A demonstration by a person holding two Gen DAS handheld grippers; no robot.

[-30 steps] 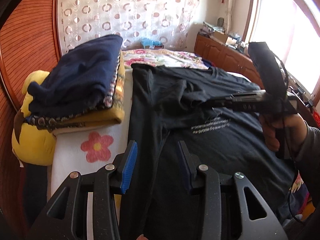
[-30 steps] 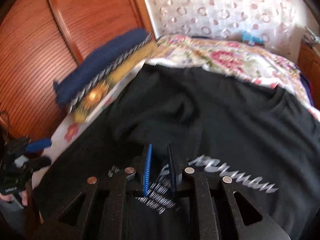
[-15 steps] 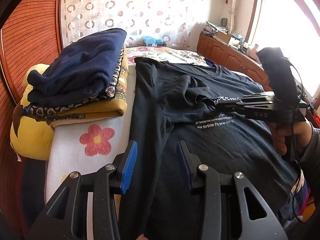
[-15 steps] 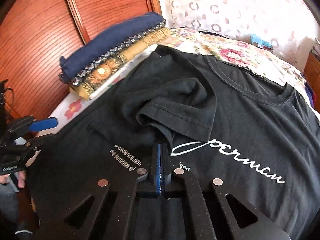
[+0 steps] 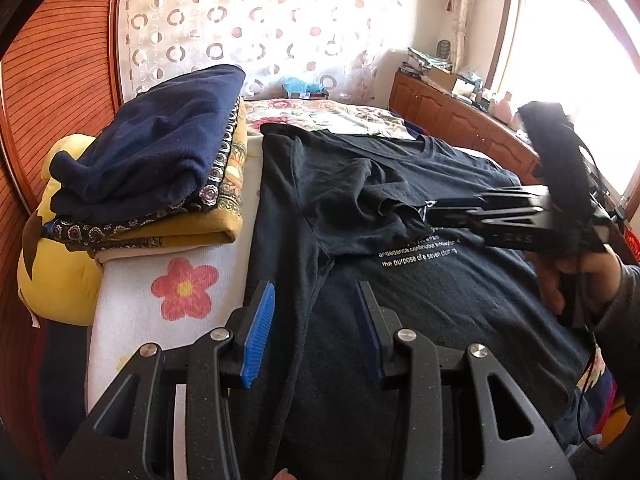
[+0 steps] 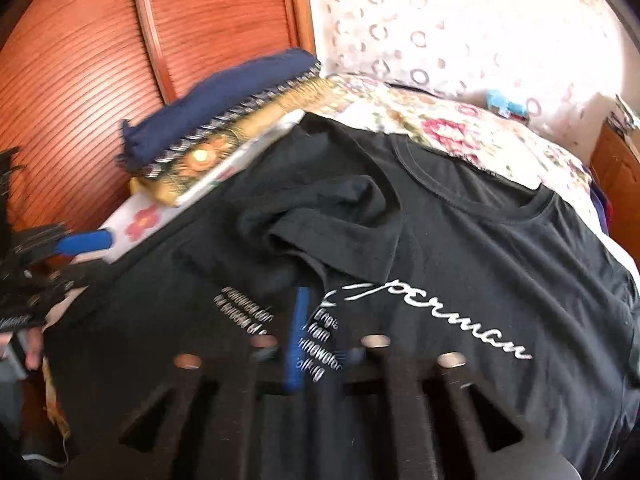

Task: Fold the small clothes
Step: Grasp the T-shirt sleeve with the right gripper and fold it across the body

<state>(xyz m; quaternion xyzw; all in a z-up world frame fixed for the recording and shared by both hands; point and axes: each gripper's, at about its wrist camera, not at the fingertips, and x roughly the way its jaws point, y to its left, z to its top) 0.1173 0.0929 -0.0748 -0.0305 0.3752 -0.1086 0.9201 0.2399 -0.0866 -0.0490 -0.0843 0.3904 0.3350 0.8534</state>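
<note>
A black T-shirt (image 5: 420, 300) lies face up on the bed (image 5: 340, 114), its sleeve (image 6: 320, 220) folded in over the chest. The right gripper (image 6: 320, 336), jaws just parting, lets that sleeve go; nothing is pinched now. The left gripper (image 5: 314, 332) hovers half open and empty over the side seam. To fold well, flatten the bunched sleeve before the next crease.
</note>
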